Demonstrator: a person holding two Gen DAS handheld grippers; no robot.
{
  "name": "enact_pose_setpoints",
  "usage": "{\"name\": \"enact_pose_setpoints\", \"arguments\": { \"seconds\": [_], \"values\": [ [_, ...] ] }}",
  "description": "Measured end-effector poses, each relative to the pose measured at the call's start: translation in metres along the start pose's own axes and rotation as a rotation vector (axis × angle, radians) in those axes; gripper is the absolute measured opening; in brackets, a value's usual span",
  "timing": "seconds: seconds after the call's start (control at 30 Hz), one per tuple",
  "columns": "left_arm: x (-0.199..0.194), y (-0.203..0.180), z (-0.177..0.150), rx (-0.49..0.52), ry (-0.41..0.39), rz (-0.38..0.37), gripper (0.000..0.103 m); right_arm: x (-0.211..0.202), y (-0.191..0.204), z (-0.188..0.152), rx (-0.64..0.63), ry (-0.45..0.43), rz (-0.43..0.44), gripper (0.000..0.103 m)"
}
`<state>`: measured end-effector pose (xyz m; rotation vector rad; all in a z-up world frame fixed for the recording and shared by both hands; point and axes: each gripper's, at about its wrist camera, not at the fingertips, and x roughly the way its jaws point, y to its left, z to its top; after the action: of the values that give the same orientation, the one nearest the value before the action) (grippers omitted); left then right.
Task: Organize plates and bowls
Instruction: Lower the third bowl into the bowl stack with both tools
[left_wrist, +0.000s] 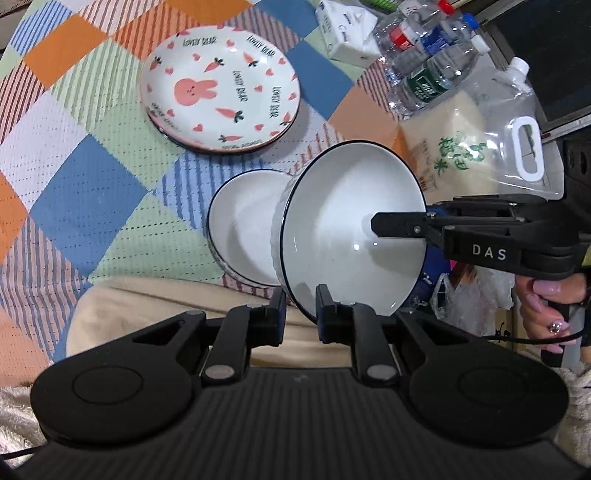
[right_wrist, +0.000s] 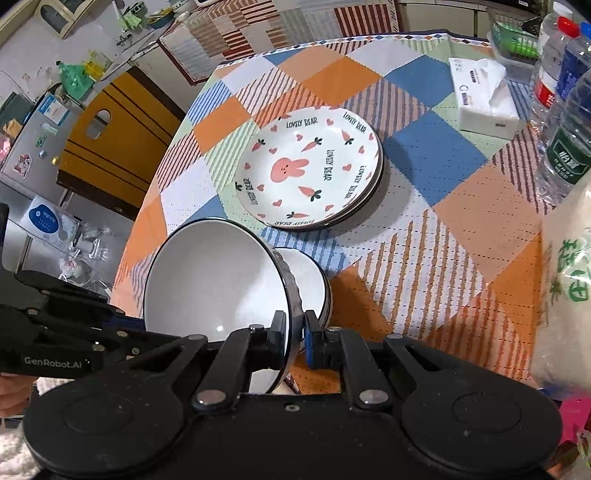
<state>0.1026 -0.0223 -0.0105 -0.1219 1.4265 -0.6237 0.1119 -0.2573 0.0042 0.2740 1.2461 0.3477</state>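
Observation:
A white bowl with a dark rim (left_wrist: 351, 225) is tilted on its side above the table, also in the right wrist view (right_wrist: 214, 284). My left gripper (left_wrist: 301, 308) is shut on the bowl's near rim. My right gripper (right_wrist: 295, 338) is shut on the same bowl's rim on the other side; it shows in the left wrist view (left_wrist: 373, 223) reaching into the bowl. A second white bowl (left_wrist: 243, 236) sits upright on the table just behind, also in the right wrist view (right_wrist: 314, 280). A stack of rabbit-and-carrot plates (left_wrist: 221, 88) lies farther back, seen again in the right wrist view (right_wrist: 310, 170).
The checked tablecloth (left_wrist: 85, 206) covers the table. Water bottles (left_wrist: 428, 51), a tissue box (right_wrist: 484, 99) and a clear bag of rice (left_wrist: 476, 147) stand along the right side. The table's left edge (right_wrist: 140, 229) drops toward cluttered furniture.

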Motion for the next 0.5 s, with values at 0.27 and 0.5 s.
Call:
{"name": "enact_pose_setpoints", "arguments": {
  "seconds": [0.27,0.5],
  "values": [
    [0.015,0.013,0.004,-0.004,0.026,0.037,0.014,0.024,0.004,-0.005,-0.043,-0.029,-0.002,0.013],
    [0.028,0.015,0.008,0.005,0.036,0.086,0.014,0.037,0.010,-0.009,-0.093,-0.081,-0.046,0.013]
  ]
}}
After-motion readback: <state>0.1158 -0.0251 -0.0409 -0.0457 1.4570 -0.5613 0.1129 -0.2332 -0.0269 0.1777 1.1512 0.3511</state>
